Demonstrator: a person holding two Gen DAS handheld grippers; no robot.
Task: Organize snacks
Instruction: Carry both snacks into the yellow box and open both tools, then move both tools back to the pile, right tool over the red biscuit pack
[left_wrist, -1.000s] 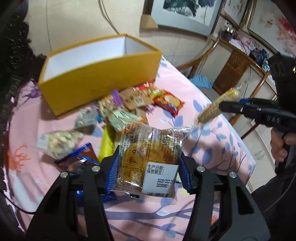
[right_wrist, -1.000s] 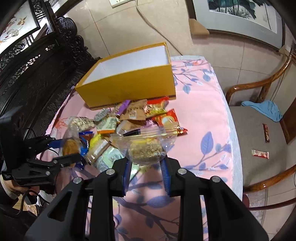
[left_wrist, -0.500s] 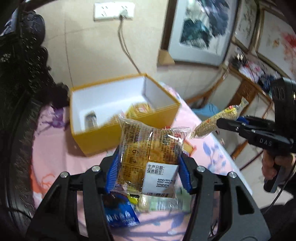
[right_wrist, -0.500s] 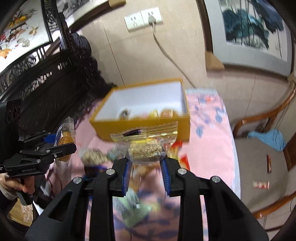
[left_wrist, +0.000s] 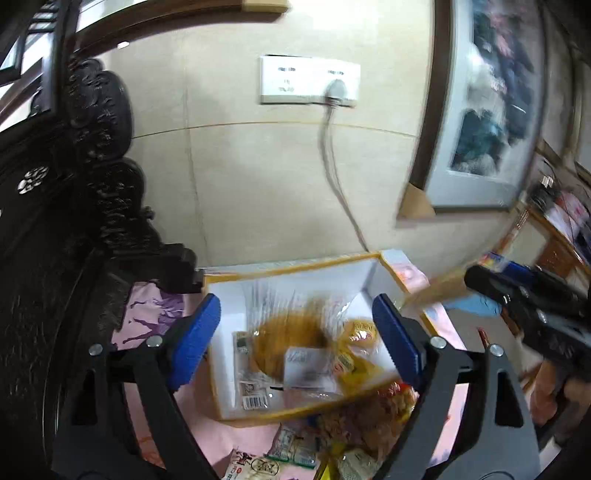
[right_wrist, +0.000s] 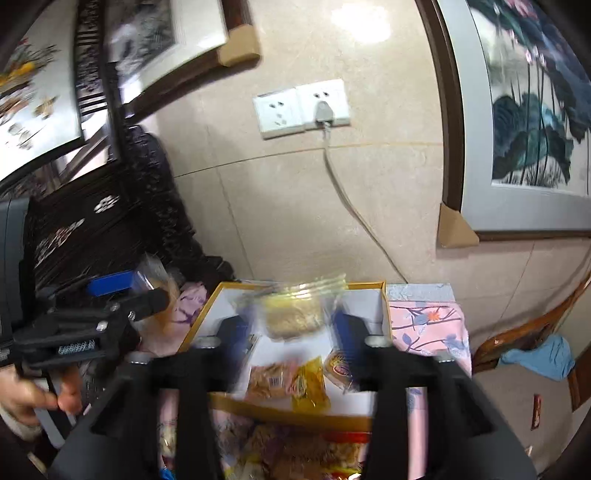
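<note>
Left wrist view, blurred snack packet (left_wrist: 291, 347) over yellow box (left_wrist: 255, 413), orientation unclear

Little print was legible. The side of the left gripper (right_wrist: 122, 291), seen from the right wrist view, carried embossed white lettering, roughly "GenRobot.AI", though blurred. A white barcode label (left_wrist: 255, 400) lay on a clear packet inside the yellow box (left_wrist: 295, 410); its digits could not be read. The round snack's (right_wrist: 341, 367) red logo was illegible, as was other packet print.
</note>
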